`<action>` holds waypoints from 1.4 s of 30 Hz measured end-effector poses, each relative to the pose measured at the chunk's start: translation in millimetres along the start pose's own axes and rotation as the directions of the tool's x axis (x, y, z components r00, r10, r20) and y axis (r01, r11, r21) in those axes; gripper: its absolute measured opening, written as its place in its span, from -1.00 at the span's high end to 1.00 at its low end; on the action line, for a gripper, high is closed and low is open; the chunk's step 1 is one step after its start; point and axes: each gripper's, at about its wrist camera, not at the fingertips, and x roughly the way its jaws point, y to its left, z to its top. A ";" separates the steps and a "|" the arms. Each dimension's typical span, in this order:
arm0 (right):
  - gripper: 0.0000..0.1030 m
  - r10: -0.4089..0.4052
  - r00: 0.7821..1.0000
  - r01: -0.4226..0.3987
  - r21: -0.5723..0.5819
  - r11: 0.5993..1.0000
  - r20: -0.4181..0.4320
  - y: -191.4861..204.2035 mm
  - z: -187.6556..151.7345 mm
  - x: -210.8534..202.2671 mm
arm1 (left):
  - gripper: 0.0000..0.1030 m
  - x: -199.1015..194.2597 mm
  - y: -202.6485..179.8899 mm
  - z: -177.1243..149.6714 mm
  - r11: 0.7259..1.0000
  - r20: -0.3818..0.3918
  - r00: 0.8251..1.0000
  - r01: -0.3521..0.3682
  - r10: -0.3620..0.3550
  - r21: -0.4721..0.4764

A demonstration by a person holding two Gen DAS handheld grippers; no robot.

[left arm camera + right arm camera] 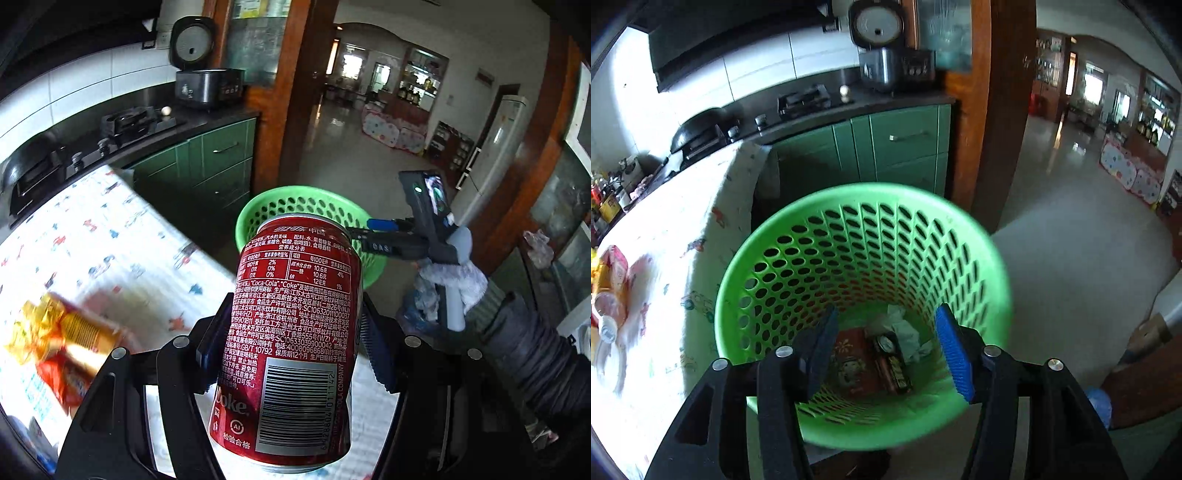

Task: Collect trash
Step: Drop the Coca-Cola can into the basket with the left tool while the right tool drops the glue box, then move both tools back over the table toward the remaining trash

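Observation:
My left gripper (295, 339) is shut on a red Coca-Cola can (291, 332), held upright above the table edge, short of the green perforated basket (314, 203). The right gripper (373, 229) also shows there, over the basket's right rim. In the right wrist view my right gripper (886, 347) is open and empty, directly above the basket (864, 236). Crumpled paper (905, 332) and a red box (849, 365) lie in its bottom. Yellow and red snack wrappers (66, 336) lie on the table at left; they also show in the right wrist view (609, 291).
The table wears a white patterned cloth (110, 240). Behind it are green cabinets (886, 147), a gas stove (129, 125) and a rice cooker (207, 85). A wooden doorframe (990, 110) opens onto a tiled floor (1071, 240) at the right.

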 end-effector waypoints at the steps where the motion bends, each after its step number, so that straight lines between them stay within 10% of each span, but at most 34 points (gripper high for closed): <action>1: -0.19 0.004 1.000 -0.004 0.001 1.000 0.015 -1.5 -2.1 -8.1 | -0.23 5.0 -2.2 5.6 1.000 -0.002 1.000 0.000 0.000 0.006; 16: -0.38 0.017 0.993 -0.023 0.048 0.999 0.117 -35.5 -44.5 -68.5 | -0.23 154.7 -38.2 92.3 0.999 -0.196 0.980 0.038 -0.035 0.010; 26: -0.39 -0.005 0.996 -0.001 0.075 0.997 0.086 -50.5 -72.6 -57.3 | -0.26 247.3 -44.5 104.2 0.983 -0.301 0.946 0.074 -0.122 -0.166; 31: -0.39 -0.008 0.997 0.001 0.091 0.996 0.078 -53.1 -83.0 -57.5 | -0.39 256.7 -42.3 97.9 0.960 -0.283 0.939 0.124 -0.195 -0.250; 42: -0.55 0.005 0.991 -0.014 0.071 0.997 0.135 -27.5 -87.7 -87.9 | -0.39 165.9 -33.6 76.4 0.987 -0.176 0.981 0.060 -0.087 -0.151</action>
